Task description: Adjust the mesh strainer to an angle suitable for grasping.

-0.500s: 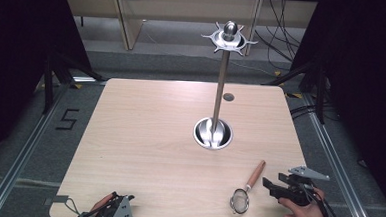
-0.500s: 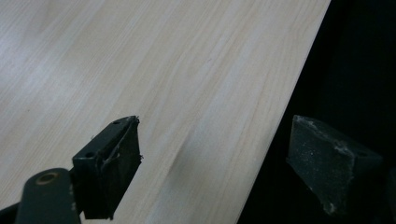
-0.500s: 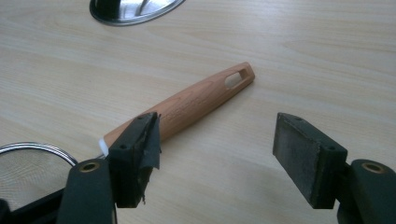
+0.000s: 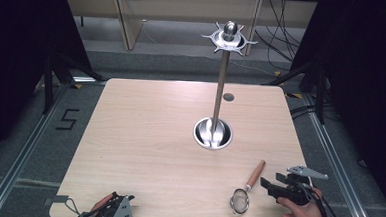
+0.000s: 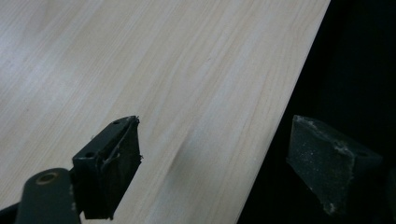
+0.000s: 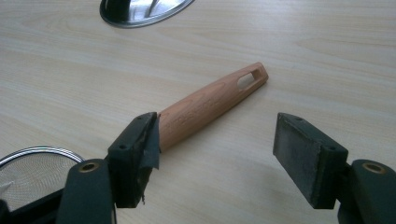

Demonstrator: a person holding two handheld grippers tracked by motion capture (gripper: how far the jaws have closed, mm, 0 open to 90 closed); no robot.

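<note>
Strainer with a wooden handle lies on the light wood surface, toward the near right corner, well in front of the steel utensil stand. Its round mesh bowl points to the near edge; the handle runs up and away toward the stand's dished base, ending in a slotted hole.

The right hand-held gripper sits just right of the strainer, held in a hand that comes in from the bottom edge. It is released — jaws spread wide. In the right gripper view the handle lies between them, its lower part running behind the left jaw, while the right jaw stands well clear of the wood. The mesh rim shows at that view's lower left, and the edge of the stand's base at the top.

The left hand-held gripper rests at the near left edge of the surface, far from the stand and from the strainer. It too is released — in the left gripper view one jaw hangs over the wood and the other past the surface's edge, over darkness, with nothing between them.

The stand's pole rises from the base to a ring of hooks at its top.
</note>
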